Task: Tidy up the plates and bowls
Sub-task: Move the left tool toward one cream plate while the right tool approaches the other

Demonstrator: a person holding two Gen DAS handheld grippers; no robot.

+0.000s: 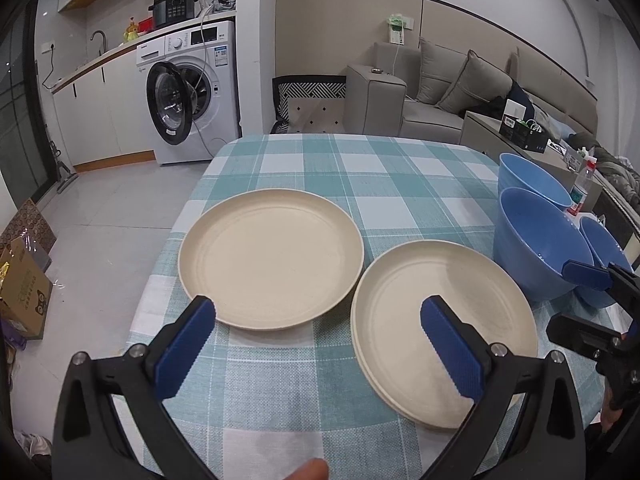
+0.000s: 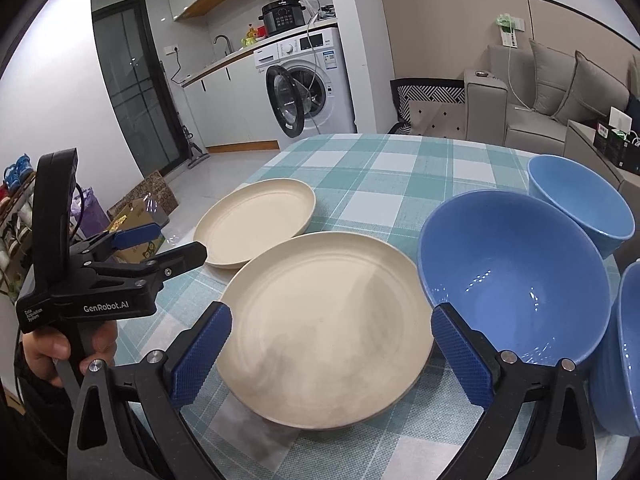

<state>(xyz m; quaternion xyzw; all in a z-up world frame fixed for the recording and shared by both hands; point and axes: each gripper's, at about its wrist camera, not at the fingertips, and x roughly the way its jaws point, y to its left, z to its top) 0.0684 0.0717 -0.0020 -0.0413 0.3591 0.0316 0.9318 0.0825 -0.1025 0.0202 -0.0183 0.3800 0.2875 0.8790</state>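
Two cream plates lie on the checked tablecloth. The far-left plate (image 1: 272,260) (image 2: 256,220) is single. The nearer plate (image 1: 440,320) (image 2: 328,328) looks like a stack of two. Three blue bowls stand to the right: a big near one (image 1: 536,248) (image 2: 512,272), one behind it (image 1: 528,176) (image 2: 580,200), and one at the right edge (image 1: 600,256) (image 2: 624,344). My left gripper (image 1: 316,340) is open above the table's front, between the plates. My right gripper (image 2: 332,352) is open over the near plate, empty.
The table (image 1: 360,168) has a teal-and-white cloth; its left edge drops to a tiled floor. Cardboard boxes (image 1: 24,292) sit on the floor at left. A washing machine (image 1: 192,92) with its door open and a grey sofa (image 1: 440,92) stand beyond.
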